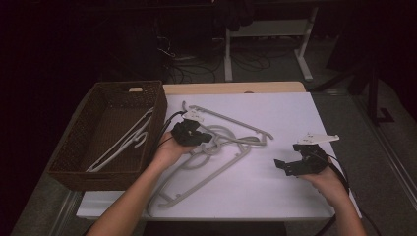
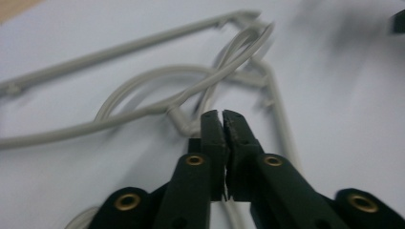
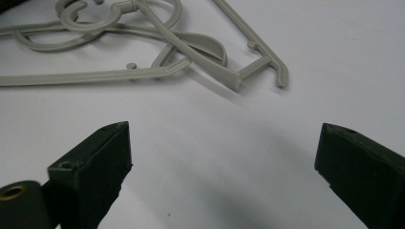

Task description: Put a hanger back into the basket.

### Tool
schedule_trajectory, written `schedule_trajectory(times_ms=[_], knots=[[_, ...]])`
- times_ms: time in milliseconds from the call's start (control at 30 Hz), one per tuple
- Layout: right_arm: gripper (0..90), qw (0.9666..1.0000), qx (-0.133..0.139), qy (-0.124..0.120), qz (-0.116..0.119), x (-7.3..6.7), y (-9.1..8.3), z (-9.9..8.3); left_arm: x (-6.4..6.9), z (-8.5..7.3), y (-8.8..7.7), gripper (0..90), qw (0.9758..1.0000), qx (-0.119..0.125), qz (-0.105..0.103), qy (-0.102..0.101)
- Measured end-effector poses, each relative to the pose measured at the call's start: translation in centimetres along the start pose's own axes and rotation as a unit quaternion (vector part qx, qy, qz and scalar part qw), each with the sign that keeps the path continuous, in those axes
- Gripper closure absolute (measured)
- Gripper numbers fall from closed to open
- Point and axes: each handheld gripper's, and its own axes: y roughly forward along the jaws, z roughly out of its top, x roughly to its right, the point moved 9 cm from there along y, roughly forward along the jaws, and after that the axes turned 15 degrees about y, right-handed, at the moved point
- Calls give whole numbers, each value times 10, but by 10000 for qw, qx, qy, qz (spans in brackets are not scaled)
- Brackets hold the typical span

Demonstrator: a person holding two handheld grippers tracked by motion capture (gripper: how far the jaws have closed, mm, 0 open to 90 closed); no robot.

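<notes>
Left gripper (image 2: 222, 116): jaws closed at the grey hangers (image 1: 216, 142), grip unclear.
Right gripper (image 1: 287, 166): wide open, at 3 o'clock — empty.
Next, likely: lift one toward the basket (image 1: 74, 162) at 9 o'clock.

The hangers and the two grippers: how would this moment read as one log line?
left gripper: shut, at grey hangers | right gripper: open, holding nothing | basket: one white hanger inside

Grey plastic hangers (image 1: 216, 147) lie flat and tangled, hooks interlocked, in the middle of the white table (image 1: 275, 191). A white hanger (image 1: 123, 142) rests aslant inside the brown wicker basket (image 1: 88, 128) at the left.
</notes>
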Motion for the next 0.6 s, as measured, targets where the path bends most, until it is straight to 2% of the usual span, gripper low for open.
schedule_trajectory(times_ms=[67,200,267,367,433,600], knots=[[50,10000,-22,-11,-6,0,1,0,-5,-8,8,900,9997,-209,111,41],[50,10000,-46,-30,4,0,2,-1,-15,-19,16,900,9992,-303,192,-153],[50,10000,-58,-32,5,0,2,-2,-16,-23,21,900,9990,-377,144,-202],[49,10000,-64,-38,4,0,2,-2,-17,-28,27,900,9985,-463,192,-227],[50,10000,-70,-30,-3,-1,2,-3,-17,-32,29,900,9976,-628,221,-189],[50,10000,-64,-22,-5,0,1,-3,-9,-34,29,900,9973,-688,-36,-256]])
